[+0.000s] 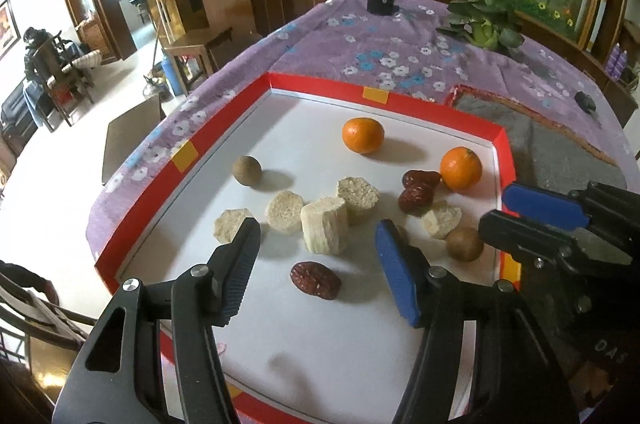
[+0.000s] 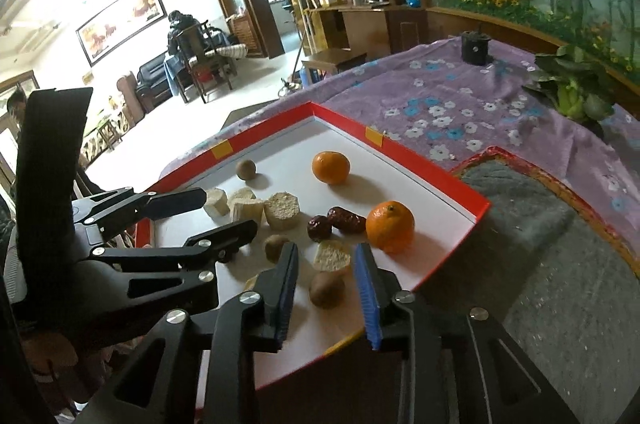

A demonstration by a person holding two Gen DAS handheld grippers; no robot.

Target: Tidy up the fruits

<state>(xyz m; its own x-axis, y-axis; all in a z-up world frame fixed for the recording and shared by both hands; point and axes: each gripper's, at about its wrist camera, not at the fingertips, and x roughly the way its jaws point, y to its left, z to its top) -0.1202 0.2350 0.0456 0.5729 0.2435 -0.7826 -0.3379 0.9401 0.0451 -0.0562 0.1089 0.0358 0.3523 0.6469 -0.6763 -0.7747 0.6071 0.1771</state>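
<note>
A home living room: a floral tablecloth point(image 1: 360, 56), black sofa point(image 2: 154, 80), wooden chair point(image 2: 200, 64), framed painting point(image 2: 120, 20) and thermos shelf point(image 2: 372, 4).

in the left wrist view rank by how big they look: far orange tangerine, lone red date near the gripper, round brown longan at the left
1. Far orange tangerine, largest.
2. Lone red date, though it lies nearest the camera, so its rank is unsure.
3. Round brown longan, smallest.

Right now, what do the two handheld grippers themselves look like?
Both look alike: the left gripper and right gripper are black two-finger linkages with silver pivot bolts. Each finger ends in a ribbed pad, blue where its face shows. No cables, hands or sleeves are visible.
</note>
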